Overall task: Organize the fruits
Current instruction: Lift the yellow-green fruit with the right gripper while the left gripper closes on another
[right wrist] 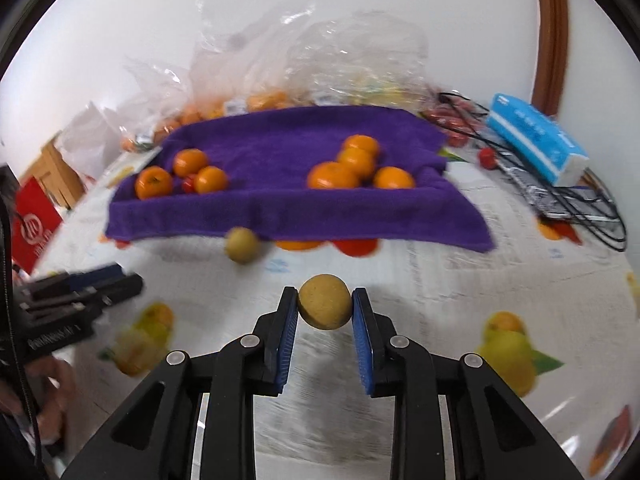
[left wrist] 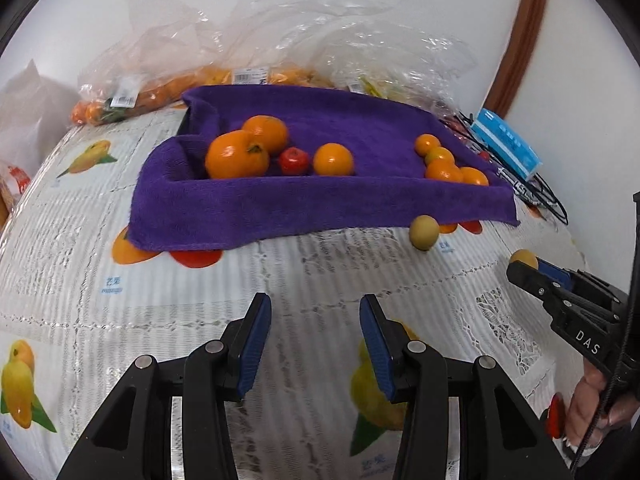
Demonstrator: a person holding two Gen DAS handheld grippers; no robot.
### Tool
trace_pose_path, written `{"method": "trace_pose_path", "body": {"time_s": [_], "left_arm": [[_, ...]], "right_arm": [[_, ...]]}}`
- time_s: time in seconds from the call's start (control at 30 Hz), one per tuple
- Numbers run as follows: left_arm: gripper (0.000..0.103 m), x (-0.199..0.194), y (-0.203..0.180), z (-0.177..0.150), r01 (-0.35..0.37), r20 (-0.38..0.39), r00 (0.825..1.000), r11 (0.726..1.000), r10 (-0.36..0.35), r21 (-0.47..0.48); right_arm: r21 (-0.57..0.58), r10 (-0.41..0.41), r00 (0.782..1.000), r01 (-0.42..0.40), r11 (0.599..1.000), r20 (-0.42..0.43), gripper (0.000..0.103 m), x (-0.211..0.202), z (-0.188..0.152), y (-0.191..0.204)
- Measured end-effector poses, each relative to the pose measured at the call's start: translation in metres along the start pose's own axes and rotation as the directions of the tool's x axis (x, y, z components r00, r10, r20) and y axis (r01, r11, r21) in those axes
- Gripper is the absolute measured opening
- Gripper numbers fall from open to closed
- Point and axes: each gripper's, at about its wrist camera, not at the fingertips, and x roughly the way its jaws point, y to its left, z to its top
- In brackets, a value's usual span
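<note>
Gripping a tan fruit [right wrist: 325, 301] for sorting onto the purple towel [right wrist: 280, 208], the right gripper [right wrist: 325, 307] fingers pinch it; the left gripper [left wrist: 314, 312] fingers gape empty.

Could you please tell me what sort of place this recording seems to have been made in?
Probably a home, at a dining or kitchen table: a fruit-printed tablecloth covers it, clear plastic shopping bags of fruit lie against a white wall, and a blue tissue pack sits by a wooden door frame.
</note>
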Motion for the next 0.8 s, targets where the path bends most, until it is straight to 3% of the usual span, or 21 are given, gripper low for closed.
{"method": "trace_pose_path", "body": {"time_s": [0.13,0.33,0.47,0.8], "left_arm": [[0.043,0.003,-0.001,0.003,0.012,0.008,1.000,0.999,-0.012,-0.035],[0.043,0.008,-0.012,0.004,-0.044,0.001,0.999,0.999,0.044,0.003],[0.043,0.009,-0.016,0.005,-0.025,-0.005,1.000,1.000,0.025,0.019],[0.043,0.017,-0.043,0.008,0.009,-0.017,1.000,0.998,-0.008,0.056]], "right_arm": [[-0.020,-0.020,1.000,0.020,1.000,-0.008,0.027,0.003,-0.007,-0.013],[0.045,0.040,0.999,-0.039,0.998,-0.024,0.027,0.007,-0.011,-0.030],[0.083,0.074,0.996,-0.070,0.994,-0.042,0.027,0.012,-0.011,-0.037],[0.085,-0.015,0.999,0.012,0.996,0.031,0.027,-0.008,-0.012,-0.054]]}}
